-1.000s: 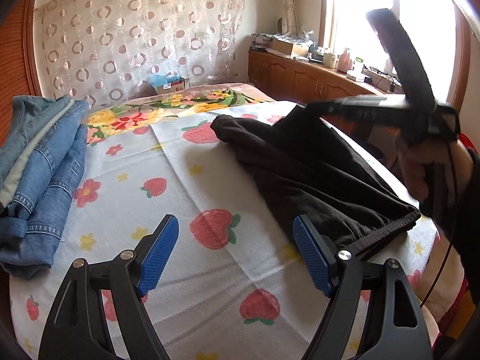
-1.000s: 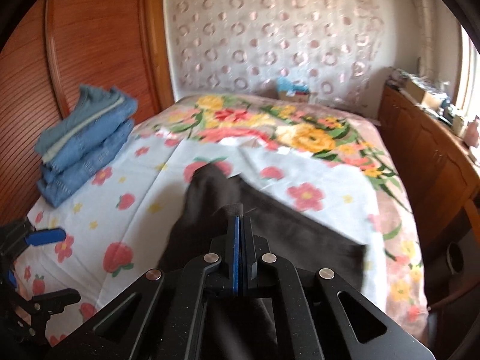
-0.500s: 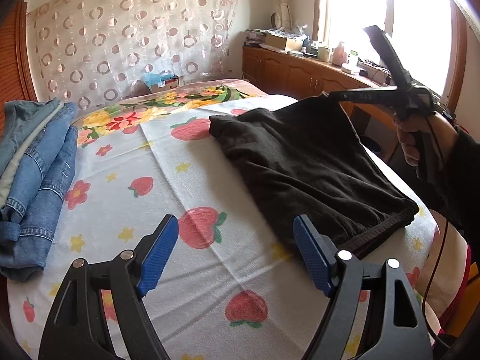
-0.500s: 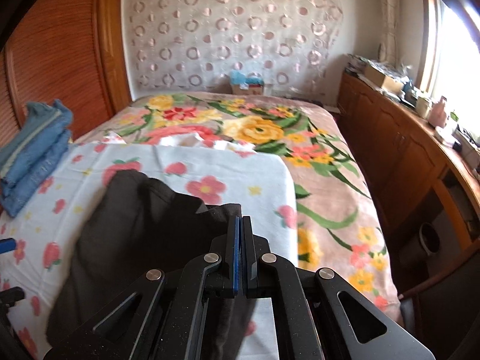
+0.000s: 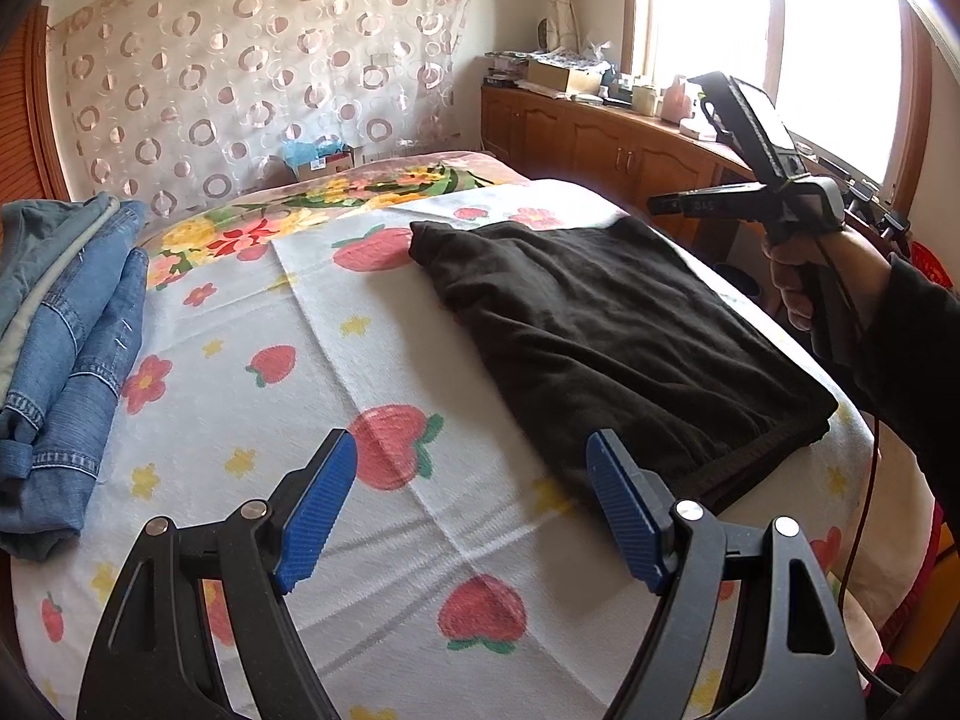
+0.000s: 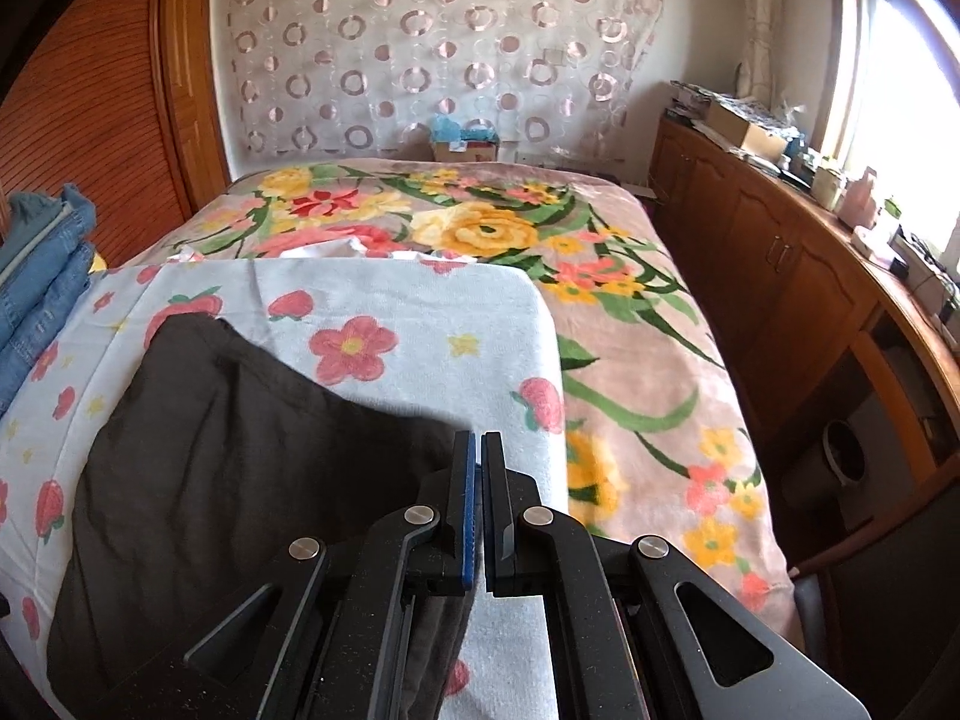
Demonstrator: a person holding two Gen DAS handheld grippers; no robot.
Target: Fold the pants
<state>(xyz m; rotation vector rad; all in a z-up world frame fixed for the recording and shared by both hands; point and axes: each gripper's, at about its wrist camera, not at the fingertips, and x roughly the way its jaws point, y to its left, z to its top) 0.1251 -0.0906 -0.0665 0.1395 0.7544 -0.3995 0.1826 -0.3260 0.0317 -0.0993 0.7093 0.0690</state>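
Observation:
The black pants lie folded flat on the strawberry-print sheet; they also show in the right wrist view. My left gripper is open and empty, above the sheet just short of the pants' near waistband edge. My right gripper has its jaws almost together with a thin gap and nothing between them, above the pants' right edge. It shows in the left wrist view, raised clear of the fabric.
A stack of folded blue jeans sits at the sheet's left edge. A floral blanket covers the far bed. A wooden cabinet with clutter runs along the right, under the window.
My right gripper carried the pants' fold over to the right, laid it flat, let go and rose clear. My left gripper stayed open and nearly still.

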